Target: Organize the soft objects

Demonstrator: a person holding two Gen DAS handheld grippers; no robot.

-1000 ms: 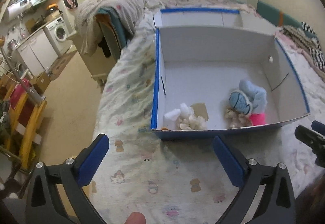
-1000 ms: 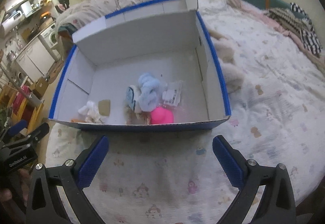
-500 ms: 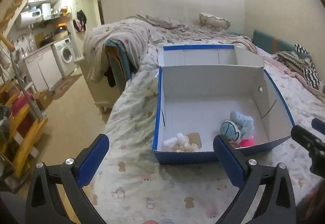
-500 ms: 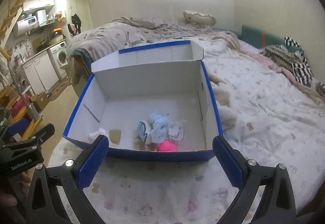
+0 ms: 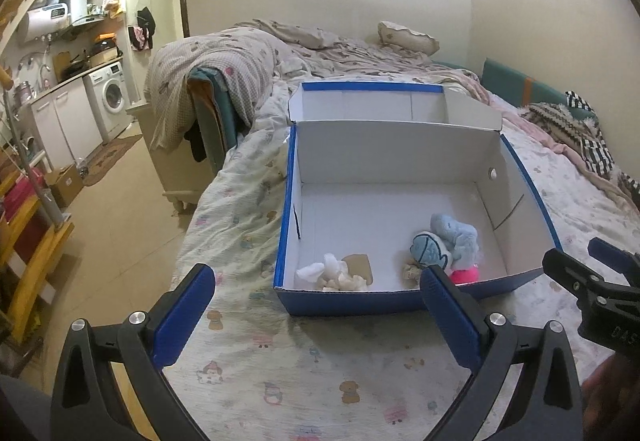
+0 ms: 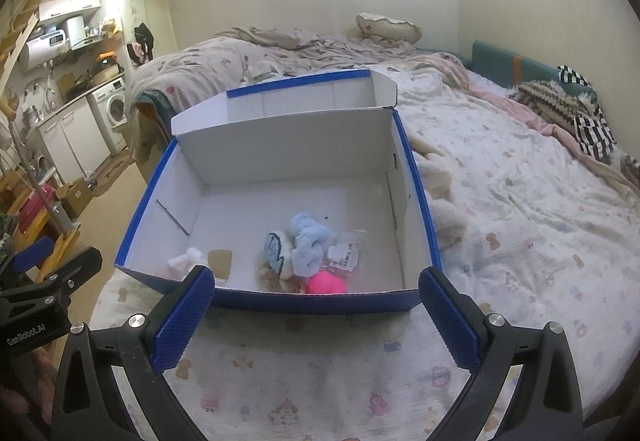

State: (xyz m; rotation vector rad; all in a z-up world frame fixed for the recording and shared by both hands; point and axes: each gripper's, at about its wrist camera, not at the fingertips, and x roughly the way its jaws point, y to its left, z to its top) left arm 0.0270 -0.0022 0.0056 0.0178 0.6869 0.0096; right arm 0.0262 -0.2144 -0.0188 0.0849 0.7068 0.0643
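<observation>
- Bedroom w/ kitchen corner; bed (image 6: 520, 225) in printed sheet carries blue box (image 6: 280, 303), lid flipped back.
- Inside box, near front wall: blue plush (image 6: 308, 245), pink ball (image 6: 326, 284), white fluffy bits (image 5: 332, 273).
- Left gripper (image 5: 316, 305) & right gripper (image 6: 316, 303): both spread wide apart, empty, over sheet just short of box.
</observation>
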